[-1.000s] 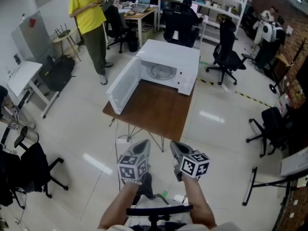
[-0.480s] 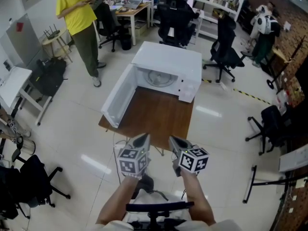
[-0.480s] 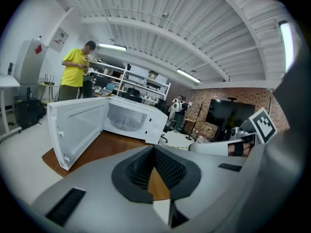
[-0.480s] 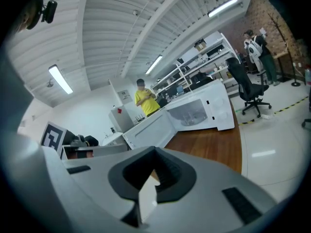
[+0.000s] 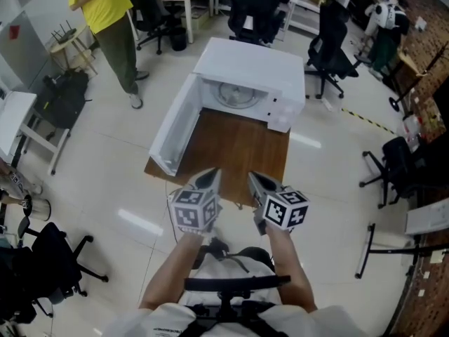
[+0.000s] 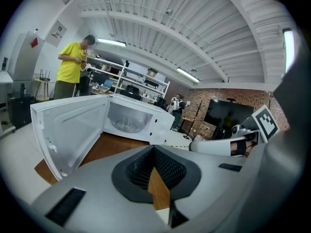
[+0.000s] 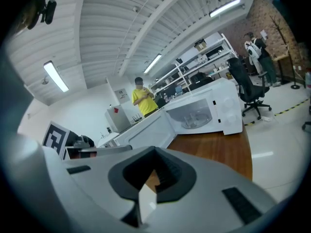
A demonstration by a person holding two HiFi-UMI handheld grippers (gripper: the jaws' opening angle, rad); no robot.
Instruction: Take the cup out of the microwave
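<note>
**Closing in on the open microwave, no cup in sight**

Head view: the microwave (image 5: 252, 65) stands at the far end of a wooden table (image 5: 242, 153), its door (image 5: 174, 128) swung wide to the left. The left gripper (image 5: 209, 178) and right gripper (image 5: 254, 181) hang side by side over the table's near edge, well apart from the oven, each pressed together on nothing. Inside the cavity only the glass turntable (image 5: 236, 95) shows; I cannot make out a cup there or on the table.

Left gripper view: the jaws meet at the tip with nothing between them. The door stands at the left and the cavity (image 6: 127, 120) lies ahead, pale and bare except for the turntable.

Right gripper view: these jaws are also together and empty. The cavity (image 7: 197, 115) lies far ahead across bare wood, again with no cup to be seen.

The step in hand looks like the approach. To do it well, I would keep to the right of the door, check the cavity's corners for the cup, and spread one gripper's jaws before entering, going in level so as not to knock the turntable.
</note>
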